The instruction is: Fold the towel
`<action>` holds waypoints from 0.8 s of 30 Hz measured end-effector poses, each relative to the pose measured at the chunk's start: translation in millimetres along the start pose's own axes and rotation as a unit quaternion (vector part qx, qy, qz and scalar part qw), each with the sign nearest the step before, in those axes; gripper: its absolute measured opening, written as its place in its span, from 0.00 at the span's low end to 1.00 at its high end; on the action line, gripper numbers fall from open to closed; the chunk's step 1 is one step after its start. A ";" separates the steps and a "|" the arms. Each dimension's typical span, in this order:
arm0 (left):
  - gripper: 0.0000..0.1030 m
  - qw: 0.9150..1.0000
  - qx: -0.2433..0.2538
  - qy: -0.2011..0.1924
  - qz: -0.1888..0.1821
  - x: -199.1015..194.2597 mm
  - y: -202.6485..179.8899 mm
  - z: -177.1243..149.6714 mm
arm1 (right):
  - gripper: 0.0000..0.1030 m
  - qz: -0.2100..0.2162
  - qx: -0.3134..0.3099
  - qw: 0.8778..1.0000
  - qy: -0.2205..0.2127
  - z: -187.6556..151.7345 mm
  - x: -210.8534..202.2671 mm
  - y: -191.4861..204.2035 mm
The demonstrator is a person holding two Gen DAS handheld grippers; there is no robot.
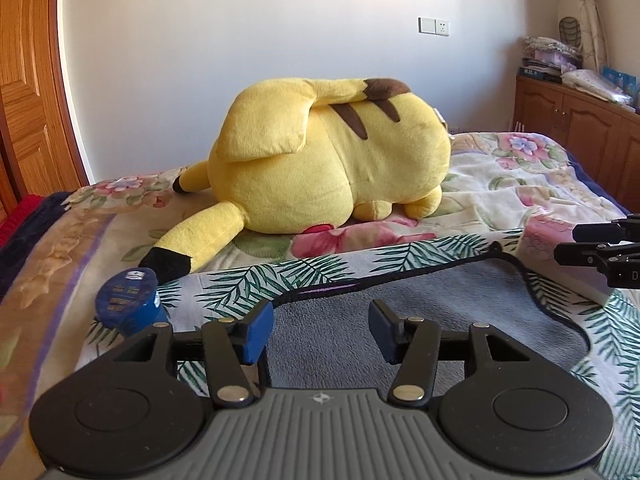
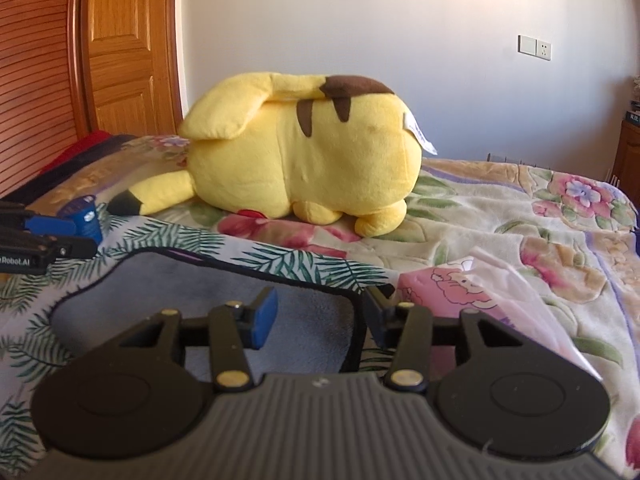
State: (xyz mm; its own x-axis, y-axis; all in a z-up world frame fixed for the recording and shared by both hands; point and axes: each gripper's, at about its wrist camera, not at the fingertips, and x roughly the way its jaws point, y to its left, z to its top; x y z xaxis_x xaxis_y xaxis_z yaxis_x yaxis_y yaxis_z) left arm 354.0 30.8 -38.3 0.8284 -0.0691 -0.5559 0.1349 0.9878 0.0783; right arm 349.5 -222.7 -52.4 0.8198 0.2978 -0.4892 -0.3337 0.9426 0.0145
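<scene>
L gripper and R gripper: jaws apart, nothing held, over grey towel. Risk: blue can just beside towel's left edge; fold swing may tip it.

R tool open over grey towel, yellow plush behind on bed.

The towel was soft grey fleece; the toy yellow plush; the left tongs matt black plastic.
</scene>
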 end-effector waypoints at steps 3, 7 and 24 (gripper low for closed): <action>0.34 1.000 0.003 -0.001 0.001 -16.2 -2.3 2.0 | 0.47 0.001 0.009 1.000 0.000 3.3 -14.4 2.6; 0.40 1.000 0.002 -0.003 -0.003 -37.7 -4.0 2.0 | 0.47 0.002 0.012 1.000 -0.003 6.9 -34.0 8.0; 0.67 1.000 0.003 -0.026 -0.002 -113.8 -15.9 3.0 | 0.73 -0.020 0.010 1.000 -0.013 11.6 -92.6 25.9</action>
State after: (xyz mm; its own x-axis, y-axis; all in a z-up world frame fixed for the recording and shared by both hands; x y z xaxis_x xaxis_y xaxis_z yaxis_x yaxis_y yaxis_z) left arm 259.2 22.6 26.2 0.8547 -0.0808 -0.5128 0.1423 0.9864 0.0817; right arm 270.4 -224.1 3.5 0.8439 0.2635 -0.4673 -0.2911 0.9566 0.0136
